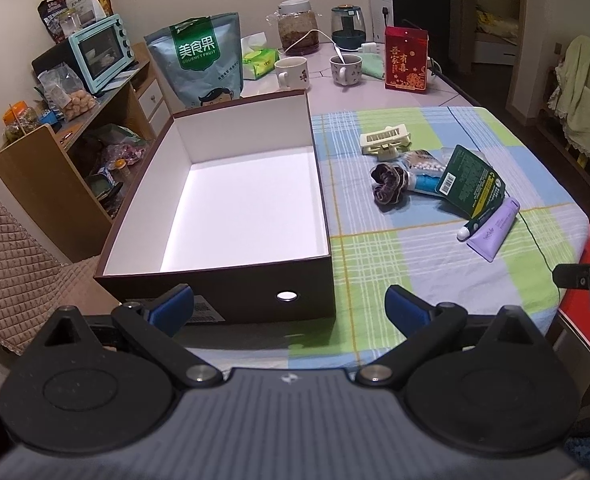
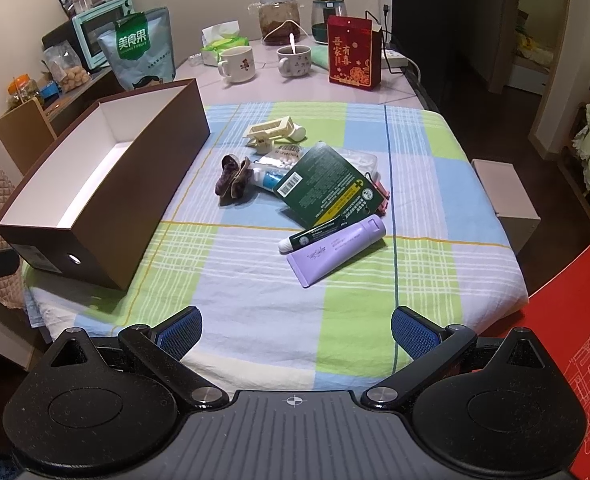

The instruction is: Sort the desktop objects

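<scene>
A brown box [image 1: 223, 292] [image 2: 143, 184] with a white, bare inside stands on the left of the checked cloth. To its right lies a pile: a cream hair claw [image 1: 385, 138] [image 2: 273, 130], a dark scrunchie [image 1: 389, 188] [image 2: 233, 178], a cotton-swab packet [image 1: 423, 162] [image 2: 283, 158], a green sachet [image 1: 469, 182] [image 2: 327, 186], a small green tube [image 2: 315, 236] and a purple tube [image 1: 495, 230] [image 2: 337, 250]. My left gripper [image 1: 289, 308] is open in front of the box's near wall. My right gripper [image 2: 297, 330] is open above the cloth's near edge, short of the purple tube.
At the table's far end stand two mugs [image 2: 237, 63], a red carton [image 2: 353, 52], a tissue pack [image 2: 223, 42], a jar [image 2: 279, 16] and a big snack bag [image 1: 201, 64]. A shelf with a mint oven [image 1: 103, 50] is at left. A red box [image 2: 571, 344] rises at right.
</scene>
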